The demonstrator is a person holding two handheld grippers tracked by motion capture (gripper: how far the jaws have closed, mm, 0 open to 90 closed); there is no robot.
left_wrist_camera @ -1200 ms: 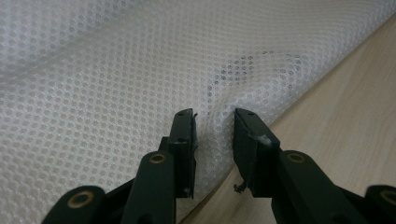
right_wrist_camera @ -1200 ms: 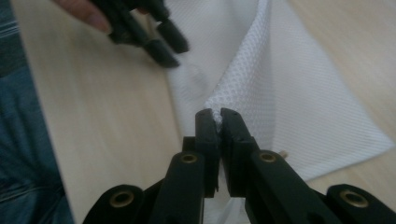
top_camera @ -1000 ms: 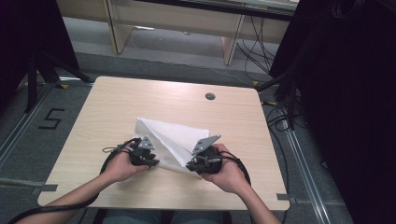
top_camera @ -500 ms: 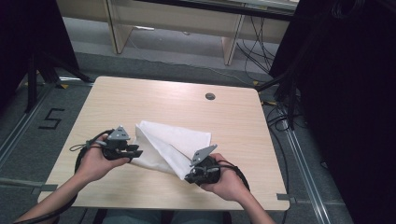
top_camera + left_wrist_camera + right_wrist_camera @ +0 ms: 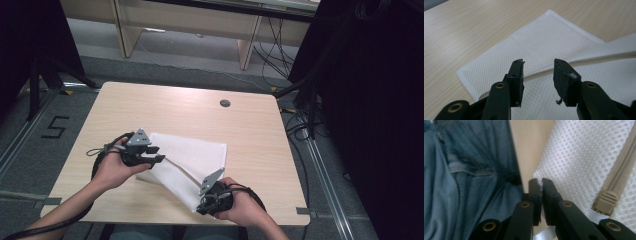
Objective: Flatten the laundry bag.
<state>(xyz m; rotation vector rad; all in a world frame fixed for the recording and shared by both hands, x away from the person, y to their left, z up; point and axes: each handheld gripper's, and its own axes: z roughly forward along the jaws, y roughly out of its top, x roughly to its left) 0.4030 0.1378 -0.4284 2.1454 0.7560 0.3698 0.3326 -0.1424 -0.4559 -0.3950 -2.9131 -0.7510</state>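
Between right tool point(image 5: 541, 180) (closed): bag corner point(image 5: 537, 175).

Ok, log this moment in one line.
white mesh zippered laundry bag: flat on wooden table | left gripper: open above bag | right gripper: pinching bag corner

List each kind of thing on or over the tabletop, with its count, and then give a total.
White mesh zip bag: 1
Hand-held grippers: 2, the left gripper and the right gripper
Round dark grommet in the table: 1
Total: 4
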